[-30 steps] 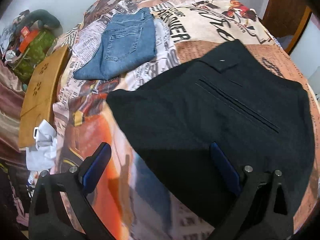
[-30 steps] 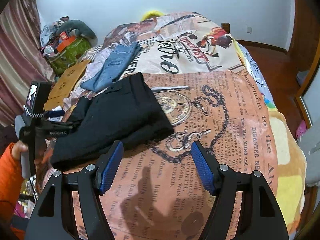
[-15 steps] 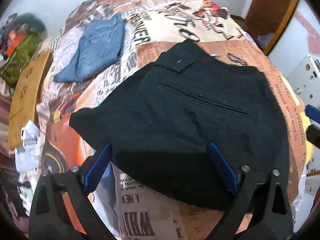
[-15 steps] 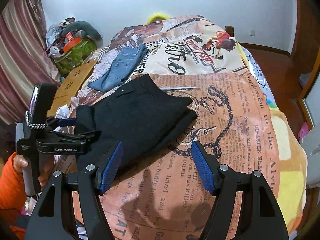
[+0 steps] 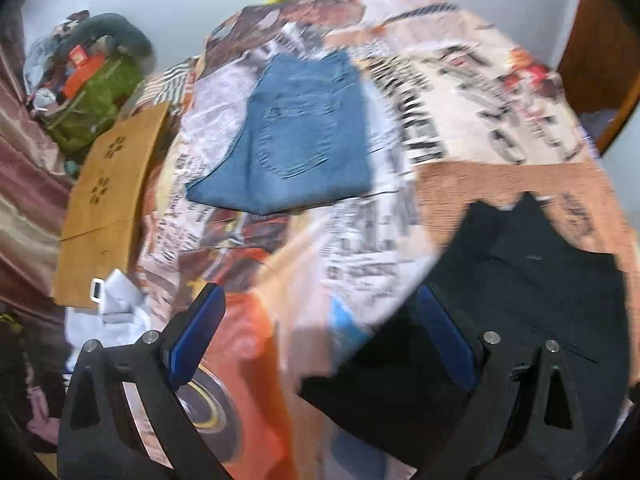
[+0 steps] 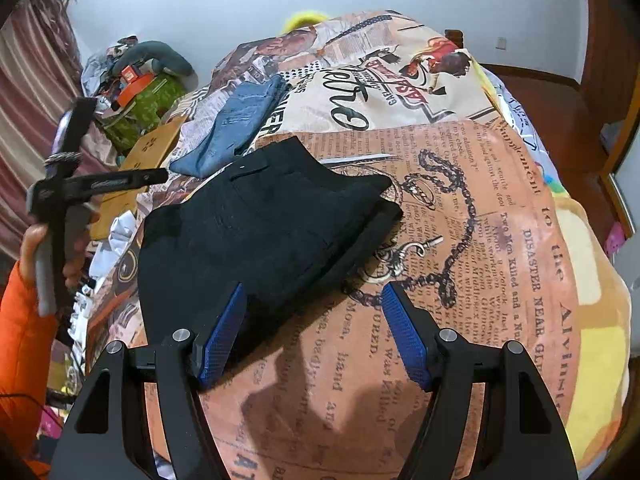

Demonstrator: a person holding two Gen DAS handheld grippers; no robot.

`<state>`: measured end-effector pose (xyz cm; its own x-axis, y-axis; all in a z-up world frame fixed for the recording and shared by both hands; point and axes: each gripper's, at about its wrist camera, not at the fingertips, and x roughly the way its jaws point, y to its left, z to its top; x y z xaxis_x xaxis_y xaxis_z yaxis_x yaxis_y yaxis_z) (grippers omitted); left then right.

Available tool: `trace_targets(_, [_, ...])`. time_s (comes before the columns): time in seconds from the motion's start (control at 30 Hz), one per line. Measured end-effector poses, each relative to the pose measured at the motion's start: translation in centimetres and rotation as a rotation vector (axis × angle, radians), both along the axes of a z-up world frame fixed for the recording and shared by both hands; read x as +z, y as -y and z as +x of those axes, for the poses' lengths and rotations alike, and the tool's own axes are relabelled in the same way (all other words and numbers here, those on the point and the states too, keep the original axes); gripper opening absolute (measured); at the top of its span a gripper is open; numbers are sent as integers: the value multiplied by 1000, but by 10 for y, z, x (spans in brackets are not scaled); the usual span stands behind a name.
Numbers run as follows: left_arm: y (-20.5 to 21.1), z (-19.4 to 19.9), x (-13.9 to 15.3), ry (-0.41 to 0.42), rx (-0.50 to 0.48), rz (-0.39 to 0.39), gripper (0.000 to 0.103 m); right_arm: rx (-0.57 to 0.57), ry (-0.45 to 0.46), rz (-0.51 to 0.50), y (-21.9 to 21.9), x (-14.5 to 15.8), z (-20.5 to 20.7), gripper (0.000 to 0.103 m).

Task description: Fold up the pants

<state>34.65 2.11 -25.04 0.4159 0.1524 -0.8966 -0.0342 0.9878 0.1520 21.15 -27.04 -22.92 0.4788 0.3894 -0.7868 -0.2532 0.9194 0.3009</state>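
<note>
1. The black pants (image 6: 256, 228) lie folded into a compact stack on the bed (image 6: 500, 240), on its newspaper-print cover, the back pocket facing up and the layered fold edges turned toward the right side of the bed.
2. The right gripper (image 6: 314, 332) hovers just above the near edge of the stack, its blue pads spread wide and holding nothing; one pad overlaps the cloth in the view, but contact cannot be confirmed.
3. The left gripper (image 5: 320, 340) is likewise wide apart and empty, held off to the stack's left; its blurred view suggests it is swinging, with the pants at lower right.
4. In the right wrist view the person's left hand (image 6: 48, 248) raises that tool clear of the bed, likely because the fold needs no further grip.
5. A folded pair of blue jeans (image 5: 296, 140) rests farther up the bed, well apart, apparently a finished pile; the black pair looks near done, perhaps needing only squaring up.
</note>
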Motion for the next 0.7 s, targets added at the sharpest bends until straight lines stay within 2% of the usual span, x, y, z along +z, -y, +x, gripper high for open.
trace_targets(0.1, [-1, 10, -28, -73, -33, 22, 97, 11, -27, -7, -6, -8, 9, 68])
trace_targets(0.2, [8, 4, -56, -121, -101, 71, 98, 24, -74, -21, -12, -23, 21, 70])
trace_targets(0.27, [11, -8, -59, -70, -118, 90, 98, 37, -97, -8, -14, -29, 27, 70])
trace_targets(0.4, [2, -21, -57, -72, -118, 18, 98, 66, -130, 36, -16, -35, 39, 71])
trace_targets(0.57, [-10, -44, -58, -87, -117, -20, 98, 111, -124, 14, -24, -37, 51, 71])
trace_targets(0.7, [-25, -64, -59, -119, -72, -103, 98, 132, -131, 17, -31, -39, 68, 70])
